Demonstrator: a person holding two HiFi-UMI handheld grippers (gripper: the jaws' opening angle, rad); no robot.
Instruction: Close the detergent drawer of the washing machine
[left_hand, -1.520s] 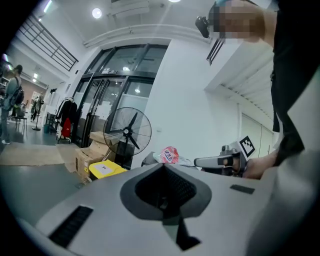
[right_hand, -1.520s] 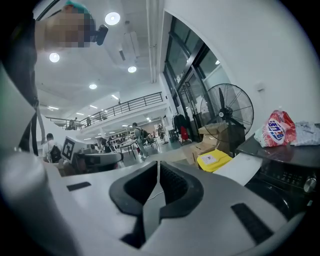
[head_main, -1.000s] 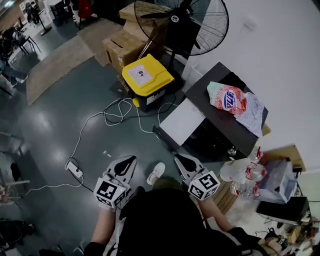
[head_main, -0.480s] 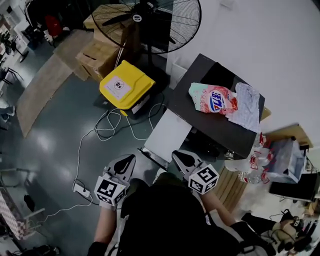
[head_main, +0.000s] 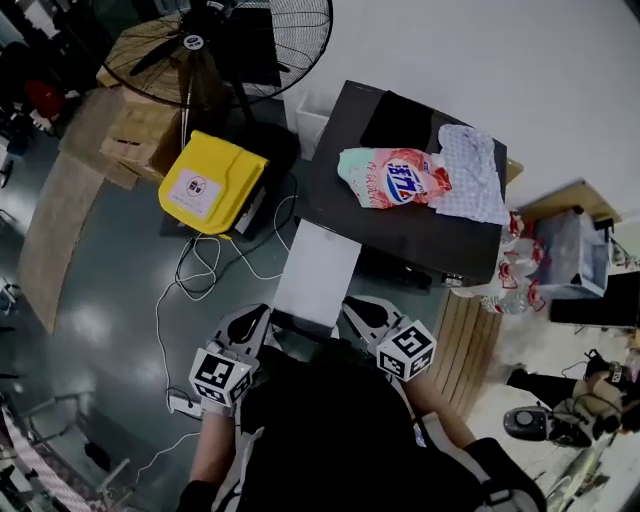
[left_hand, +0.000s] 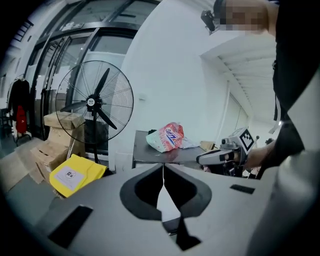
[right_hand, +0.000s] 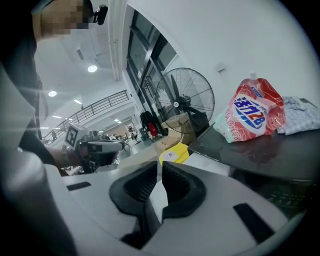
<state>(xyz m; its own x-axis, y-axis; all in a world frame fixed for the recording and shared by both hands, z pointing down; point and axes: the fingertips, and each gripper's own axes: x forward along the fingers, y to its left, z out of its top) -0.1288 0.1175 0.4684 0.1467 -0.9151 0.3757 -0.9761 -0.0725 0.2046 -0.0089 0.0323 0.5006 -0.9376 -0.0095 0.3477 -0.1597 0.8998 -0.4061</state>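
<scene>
Both grippers sit side by side at your waist, pointing at the washing machine (head_main: 345, 215). Your left gripper (left_hand: 163, 166) is clamped right down, fingertips meeting, nothing between them. Your right gripper (right_hand: 161, 165) is all but closed too, with only a sliver between the ribbed pads (right_hand: 142, 189), and it carries nothing.

The machine stands just ahead of both sets of fingertips, its dark top beyond and above them. Its white panel (head_main: 318, 275) faces you, and from overhead it fills the space between your two grippers. As for the detergent drawer, none of these angles shows it clearly enough to say where on the machine it sits.

On the machine's top, past your right fingers, lies a pink and green detergent bag (head_main: 392, 180). A pale cloth (head_main: 468, 180) is bunched up touching its far side.

Out beyond your left fingers and off to their left, a yellow-lidded bin (head_main: 205, 185) rests on the floor just beside the machine. A big standing fan (head_main: 215, 40) is behind it, and cardboard boxes (head_main: 135, 135) are further left again. White cables (head_main: 190, 275) loop over the floor between the bin and your left fingertips.

From the left gripper's camera, the right gripper hangs level with it, off to the right of the left fingers and apart from them.
</scene>
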